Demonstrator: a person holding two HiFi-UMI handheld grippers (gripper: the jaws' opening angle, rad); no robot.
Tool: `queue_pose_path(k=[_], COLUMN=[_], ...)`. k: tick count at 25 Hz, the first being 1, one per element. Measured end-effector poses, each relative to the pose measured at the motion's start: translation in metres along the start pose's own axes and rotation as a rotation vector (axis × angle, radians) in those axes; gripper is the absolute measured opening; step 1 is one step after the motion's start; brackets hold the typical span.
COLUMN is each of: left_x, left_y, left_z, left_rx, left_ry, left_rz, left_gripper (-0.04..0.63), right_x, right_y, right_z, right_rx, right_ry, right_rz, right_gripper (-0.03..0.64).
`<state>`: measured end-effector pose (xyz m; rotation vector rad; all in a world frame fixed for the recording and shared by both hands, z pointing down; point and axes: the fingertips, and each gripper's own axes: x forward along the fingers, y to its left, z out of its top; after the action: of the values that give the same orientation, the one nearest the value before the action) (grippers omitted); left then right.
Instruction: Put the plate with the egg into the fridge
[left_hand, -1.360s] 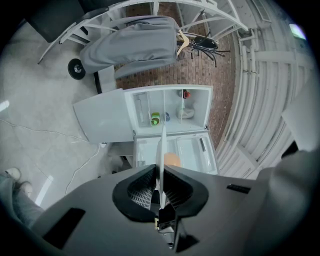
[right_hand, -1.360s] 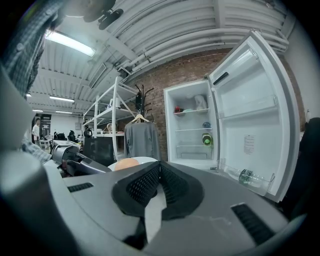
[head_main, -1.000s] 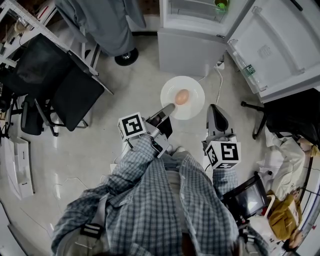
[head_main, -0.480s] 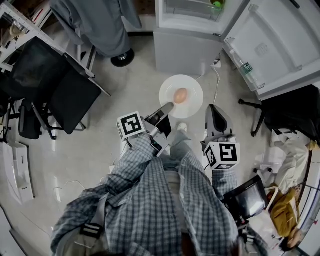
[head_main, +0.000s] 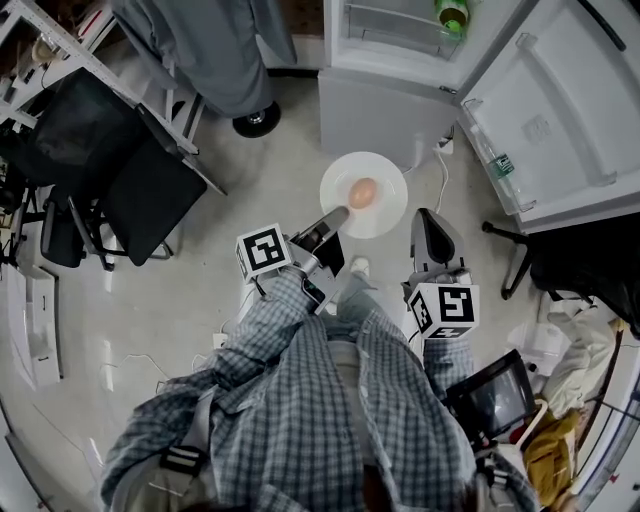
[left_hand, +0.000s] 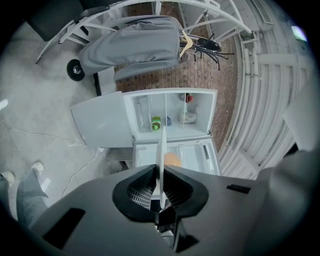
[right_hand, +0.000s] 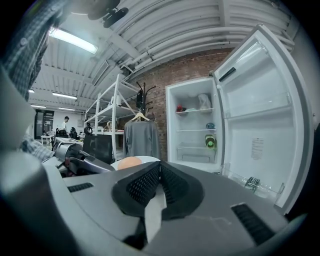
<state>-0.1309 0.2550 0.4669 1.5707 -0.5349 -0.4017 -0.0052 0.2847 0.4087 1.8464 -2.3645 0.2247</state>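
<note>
A white plate (head_main: 383, 215) carrying a brown egg (head_main: 362, 191) is held level above the floor, in front of the open fridge (head_main: 385, 95). My left gripper (head_main: 338, 215) is shut on the plate's near-left rim; the left gripper view has the plate (left_hand: 161, 150) edge-on between the pads with the egg (left_hand: 173, 160) beyond. My right gripper (head_main: 422, 218) is shut on the right rim, and a white sliver of plate shows in its jaws (right_hand: 156, 187). The egg (right_hand: 130, 162) sits left of them. The fridge (right_hand: 192, 125) stands ahead with shelves showing.
The fridge door (head_main: 555, 100) is swung wide to the right. A green bottle (head_main: 452, 14) sits inside. A grey coat (head_main: 205, 50) hangs at the left of the fridge, with black chairs (head_main: 120, 170) further left. A white cable (head_main: 441, 170) lies on the floor.
The person has stepped forward; a shoe and trouser leg now show below the plate. Both grippers keep their hold on the plate, which stays level.
</note>
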Motion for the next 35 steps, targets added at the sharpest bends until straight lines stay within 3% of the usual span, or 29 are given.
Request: queue_pose_path(k=[4, 8, 16, 24, 35], left_x=[0.024, 0.045, 0.09, 0.124, 0.149], left_y=[-0.009, -0.006, -0.018, -0.013, -0.017], left_z=[0.012, 0.024, 0.041, 0.055, 0.061], left_rx=[-0.005, 0.016, -0.004, 0.018, -0.001], left_ry=[-0.03, -0.05, -0.084, -0.093, -0.122], left_rz=[-0.03, 0.014, -0.023, 0.018, 0.013], left_gripper=[0.028, 0.028, 0.028, 0.028, 0.028], right_x=[0.019, 0.039, 0.075, 0.102, 0.122], right_y=[-0.022, -0.046, -0.081, -0.115, -0.136], right_z=[0.005, 0.009, 0.021, 0.025, 0.025], right_rx=[0.011, 0.02, 0.019, 0.051, 0.061], right_ry=[-0.003, -0.004, -0.008, -0.01, -0.001], right_rz=[0.016, 0.032, 0.069, 0.077, 0.117], right_gripper=[0.006, 0.006, 0.006, 0.006, 0.006])
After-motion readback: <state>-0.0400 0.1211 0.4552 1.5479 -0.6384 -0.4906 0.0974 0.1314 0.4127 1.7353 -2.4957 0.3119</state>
